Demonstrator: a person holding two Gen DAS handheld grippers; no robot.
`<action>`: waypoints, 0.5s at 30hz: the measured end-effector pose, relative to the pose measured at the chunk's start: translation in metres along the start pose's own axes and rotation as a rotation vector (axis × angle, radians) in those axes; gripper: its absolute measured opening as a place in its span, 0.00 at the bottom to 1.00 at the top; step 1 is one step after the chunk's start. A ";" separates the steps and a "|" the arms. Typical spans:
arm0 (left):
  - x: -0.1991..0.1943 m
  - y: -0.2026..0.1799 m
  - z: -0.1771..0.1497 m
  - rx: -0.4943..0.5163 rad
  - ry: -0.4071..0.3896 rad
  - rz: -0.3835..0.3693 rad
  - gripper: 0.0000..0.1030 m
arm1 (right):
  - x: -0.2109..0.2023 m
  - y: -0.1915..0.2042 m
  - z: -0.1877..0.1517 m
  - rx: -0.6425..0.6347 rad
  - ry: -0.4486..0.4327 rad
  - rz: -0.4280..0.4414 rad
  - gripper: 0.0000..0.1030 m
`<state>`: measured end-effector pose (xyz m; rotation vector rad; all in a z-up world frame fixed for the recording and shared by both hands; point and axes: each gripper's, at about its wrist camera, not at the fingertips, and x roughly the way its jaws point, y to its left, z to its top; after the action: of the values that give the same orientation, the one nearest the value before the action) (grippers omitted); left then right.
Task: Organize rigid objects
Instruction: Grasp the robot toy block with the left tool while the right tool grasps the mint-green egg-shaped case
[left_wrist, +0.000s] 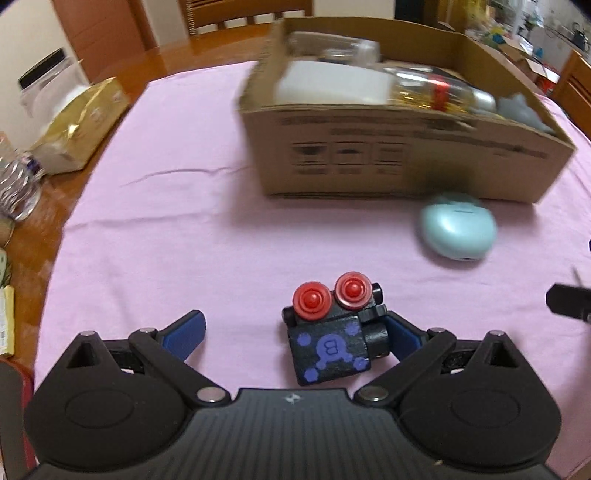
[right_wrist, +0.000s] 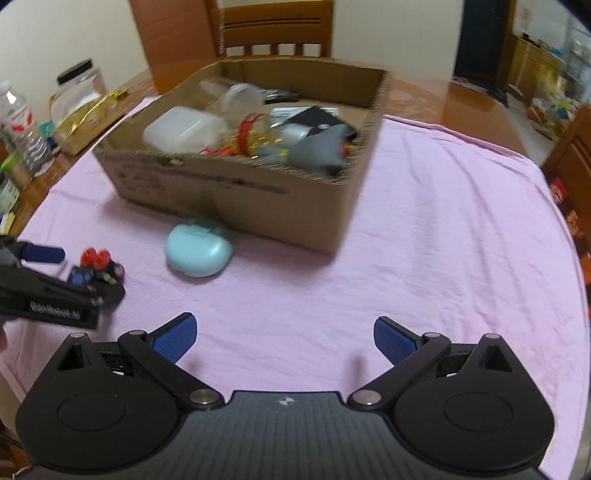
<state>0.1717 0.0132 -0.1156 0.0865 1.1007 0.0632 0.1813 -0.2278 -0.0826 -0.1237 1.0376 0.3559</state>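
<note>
A small black toy robot (left_wrist: 334, 330) with two red round eyes and purple markings lies on the pink cloth between the open fingers of my left gripper (left_wrist: 295, 332), close to the right finger. It also shows in the right wrist view (right_wrist: 99, 269), beside the left gripper (right_wrist: 40, 273). A mint green oval case (left_wrist: 458, 230) lies on the cloth in front of the cardboard box (left_wrist: 406, 162), also in the right wrist view (right_wrist: 199, 249). My right gripper (right_wrist: 284, 339) is open and empty over bare cloth.
The cardboard box (right_wrist: 236, 195) holds a white container, a clear jar, a gold and red bottle and a grey toy. A gold packet (left_wrist: 81, 122), plastic bottles and a jar stand at the table's left edge. Wooden chairs stand behind.
</note>
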 end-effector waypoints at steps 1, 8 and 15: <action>0.000 0.006 0.000 -0.007 -0.001 0.005 0.97 | 0.003 0.004 0.001 -0.011 0.003 0.000 1.00; 0.006 0.043 0.003 -0.045 -0.008 0.050 0.97 | 0.026 0.038 0.014 -0.096 -0.008 0.059 1.00; 0.010 0.055 0.004 -0.065 0.003 0.016 0.97 | 0.047 0.061 0.031 -0.192 -0.044 0.122 1.00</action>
<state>0.1792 0.0683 -0.1177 0.0373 1.1000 0.1136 0.2067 -0.1515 -0.1033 -0.2253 0.9688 0.5667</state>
